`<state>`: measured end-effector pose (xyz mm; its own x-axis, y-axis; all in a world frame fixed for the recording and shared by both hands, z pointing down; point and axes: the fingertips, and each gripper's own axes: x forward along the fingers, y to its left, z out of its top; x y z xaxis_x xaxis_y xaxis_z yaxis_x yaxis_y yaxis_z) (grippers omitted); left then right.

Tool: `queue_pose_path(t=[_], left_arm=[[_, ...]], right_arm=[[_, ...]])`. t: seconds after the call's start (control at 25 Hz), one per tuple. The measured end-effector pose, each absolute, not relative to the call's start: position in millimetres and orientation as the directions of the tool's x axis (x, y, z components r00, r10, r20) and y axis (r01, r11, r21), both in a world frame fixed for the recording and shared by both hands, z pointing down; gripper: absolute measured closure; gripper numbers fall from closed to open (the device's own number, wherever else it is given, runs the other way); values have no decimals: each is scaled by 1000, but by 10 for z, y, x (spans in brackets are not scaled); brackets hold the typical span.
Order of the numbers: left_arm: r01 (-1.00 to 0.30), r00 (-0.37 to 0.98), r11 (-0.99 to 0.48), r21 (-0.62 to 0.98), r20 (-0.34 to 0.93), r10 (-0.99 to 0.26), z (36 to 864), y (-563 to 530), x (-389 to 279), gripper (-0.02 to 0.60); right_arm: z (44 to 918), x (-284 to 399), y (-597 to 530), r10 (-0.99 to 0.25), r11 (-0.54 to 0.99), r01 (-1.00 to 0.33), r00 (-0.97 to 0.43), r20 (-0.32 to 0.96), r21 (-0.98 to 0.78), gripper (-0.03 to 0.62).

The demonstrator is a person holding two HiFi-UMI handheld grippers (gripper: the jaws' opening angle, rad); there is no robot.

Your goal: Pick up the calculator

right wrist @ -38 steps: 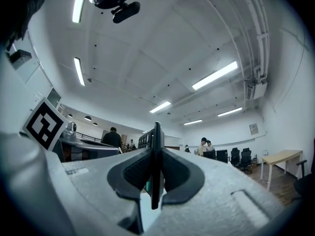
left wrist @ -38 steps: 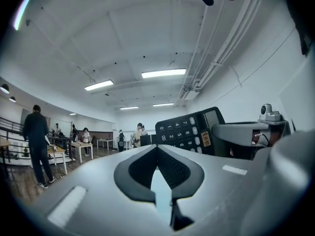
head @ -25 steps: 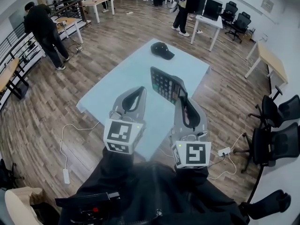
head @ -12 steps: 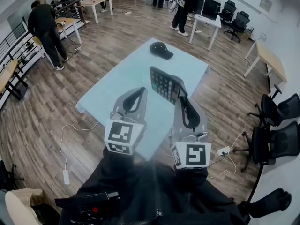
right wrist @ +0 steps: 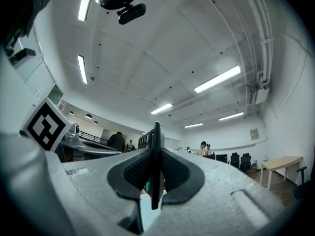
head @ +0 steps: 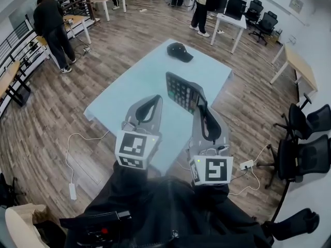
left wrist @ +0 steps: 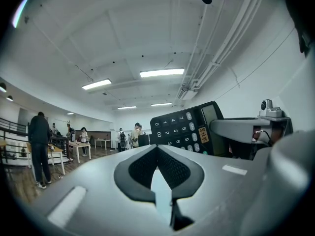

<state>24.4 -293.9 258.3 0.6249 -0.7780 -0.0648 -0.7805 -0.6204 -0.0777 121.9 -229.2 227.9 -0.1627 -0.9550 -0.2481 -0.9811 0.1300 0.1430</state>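
Two grippers hang side by side above a pale blue table [head: 132, 89], both pointing away from the person. The right gripper [right wrist: 156, 154] has its jaws clamped on the calculator [head: 180, 91]. In the right gripper view the dark pads press on both flat faces of the thin black body, which is seen edge-on, standing upright between them. Most of the calculator sticks out past the jaw tips, lifted clear of the table. Its key face is turned toward the left gripper [left wrist: 157, 147]. In the left gripper view it shows to the right of that gripper's jaws and beyond them, with rows of round keys and a small display. The left gripper's jaws are pressed together at the tips with nothing between them, and only the light table surface shows through the gap behind the pads. It does not touch the calculator. Well past both sets of jaw tips, a black cap [head: 179, 52] lies near the table's far end. Off to the left of the left jaws, a person [head: 51, 27] in dark clothes stands by a desk on the wooden floor [head: 46, 112].
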Motion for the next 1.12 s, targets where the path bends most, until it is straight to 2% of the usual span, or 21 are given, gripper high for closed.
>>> queue_pose_path(t=[1.12], left_arm=[[-771, 636, -632, -79, -51, -770, 2638, -2925, 243, 581]], right_arm=[[2341, 1200, -2318, -961, 124, -982, -155, -230, 144, 551]])
